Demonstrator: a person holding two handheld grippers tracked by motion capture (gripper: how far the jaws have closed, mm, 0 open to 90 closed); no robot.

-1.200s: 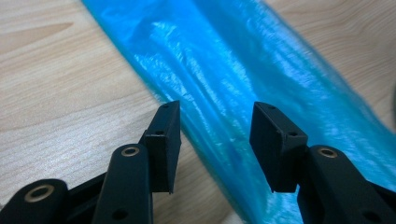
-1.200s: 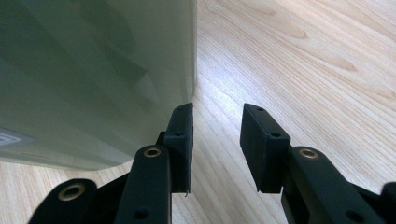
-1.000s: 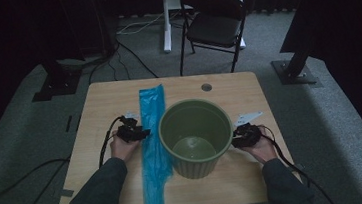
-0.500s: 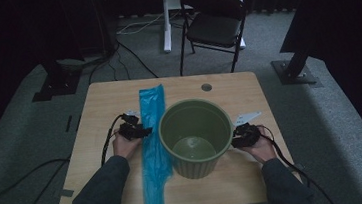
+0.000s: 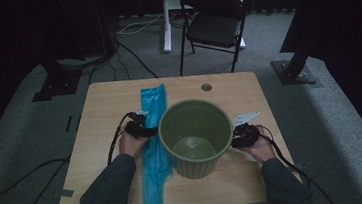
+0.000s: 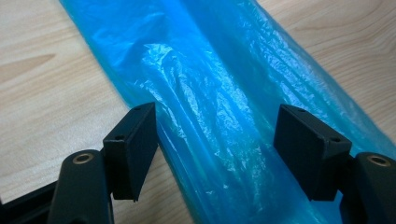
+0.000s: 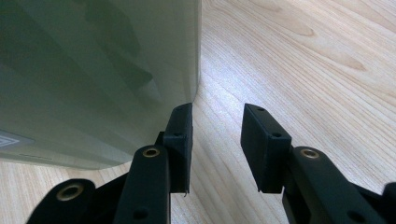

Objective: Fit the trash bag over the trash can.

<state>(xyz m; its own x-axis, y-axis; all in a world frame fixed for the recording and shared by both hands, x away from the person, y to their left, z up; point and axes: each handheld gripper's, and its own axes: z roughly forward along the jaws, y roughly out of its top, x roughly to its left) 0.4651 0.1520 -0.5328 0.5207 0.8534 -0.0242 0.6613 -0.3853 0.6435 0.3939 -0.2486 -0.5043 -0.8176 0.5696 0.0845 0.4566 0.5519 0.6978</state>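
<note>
Status | my left gripper jaws spread wide astride blue bag, nothing clamped | my right gripper part-open, empty, beside green bin

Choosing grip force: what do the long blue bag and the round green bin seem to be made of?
The long blue bag looks like thin, glossy plastic film: translucent, crinkled, with bright glints. The round green bin seems rigid moulded plastic with a smooth, dull sheen; its ribbed wall suggests so, though I can't be sure.
</note>
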